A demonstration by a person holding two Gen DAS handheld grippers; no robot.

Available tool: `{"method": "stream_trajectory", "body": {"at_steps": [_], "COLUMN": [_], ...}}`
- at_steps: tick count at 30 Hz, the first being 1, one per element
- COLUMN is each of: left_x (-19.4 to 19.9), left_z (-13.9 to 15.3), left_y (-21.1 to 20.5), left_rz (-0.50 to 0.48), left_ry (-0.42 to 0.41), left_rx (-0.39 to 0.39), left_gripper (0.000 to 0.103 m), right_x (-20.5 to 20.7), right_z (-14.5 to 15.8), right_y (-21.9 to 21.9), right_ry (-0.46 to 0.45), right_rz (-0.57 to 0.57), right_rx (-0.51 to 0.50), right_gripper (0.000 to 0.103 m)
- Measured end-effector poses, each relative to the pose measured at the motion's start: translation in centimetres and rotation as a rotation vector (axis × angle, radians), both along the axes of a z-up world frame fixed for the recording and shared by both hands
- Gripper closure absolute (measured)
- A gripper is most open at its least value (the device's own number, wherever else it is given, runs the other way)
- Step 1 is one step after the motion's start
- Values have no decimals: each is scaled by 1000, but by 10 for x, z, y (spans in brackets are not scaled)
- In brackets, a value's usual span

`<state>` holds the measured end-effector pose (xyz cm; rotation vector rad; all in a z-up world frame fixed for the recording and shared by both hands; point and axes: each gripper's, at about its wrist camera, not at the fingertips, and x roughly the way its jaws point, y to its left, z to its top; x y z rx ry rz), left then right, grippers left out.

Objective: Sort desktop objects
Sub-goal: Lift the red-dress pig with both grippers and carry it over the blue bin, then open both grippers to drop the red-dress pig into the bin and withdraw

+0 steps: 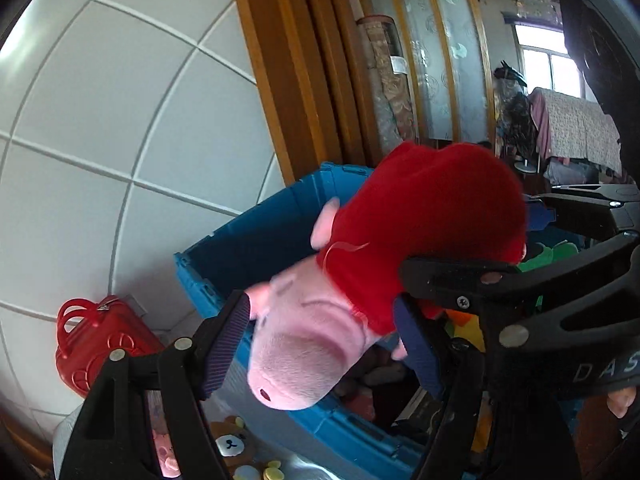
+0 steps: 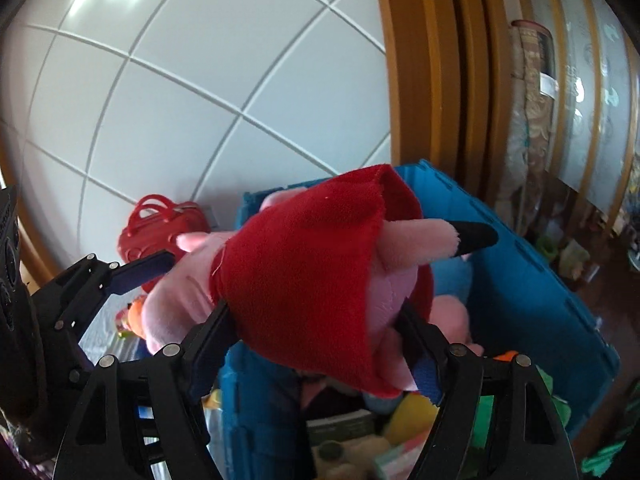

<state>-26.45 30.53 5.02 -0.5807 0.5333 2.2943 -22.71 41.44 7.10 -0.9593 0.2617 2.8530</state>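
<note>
A plush pig with a pink head and a red dress hangs in the air above an open blue crate. My left gripper is shut on the pig's head, a blue pad pressing each side. My right gripper is shut on the pig's body through the dress; the pig's black-tipped legs stick out to the right. In the right wrist view one of the left gripper's fingers shows beside the head. The blue crate lies directly below, with several soft toys inside.
A red toy suitcase stands against the white tiled wall left of the crate. A small bear plush lies on the surface below my left gripper. A wooden door frame rises behind the crate.
</note>
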Motion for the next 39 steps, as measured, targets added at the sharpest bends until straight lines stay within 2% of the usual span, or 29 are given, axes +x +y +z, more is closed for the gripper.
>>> {"method": "stream_trajectory", "body": {"at_steps": [2, 6, 14, 17, 21, 28, 34, 39], "left_x": [5, 8, 15, 24, 32, 38, 29, 19], "left_z": [-6, -19, -26, -26, -26, -26, -40, -51], "left_y": [18, 43, 28, 8, -19, -93, -168, -234], "left_rz": [-29, -6, 33, 52, 87, 238, 415, 576], "left_ry": [-40, -89, -136, -127, -117, -96, -100, -91], "left_rx": [-13, -48, -9, 15, 44, 97, 100, 94], "left_gripper": [29, 29, 27, 20, 18, 5, 5, 5], "right_x": [5, 6, 18, 27, 34, 44, 43, 26], "right_z": [-7, -20, -30, -32, -30, -16, -7, -11], "right_y": [19, 40, 67, 59, 43, -3, -59, -106], "right_ry": [-10, -47, -68, -64, -48, 10, 67, 80], "right_rz": [4, -58, -89, -92, -82, -37, 68, 176], "right_rx": [-31, 2, 1, 11, 25, 64, 74, 53], "right_gripper": [32, 32, 29, 11, 1, 0, 0, 0]}}
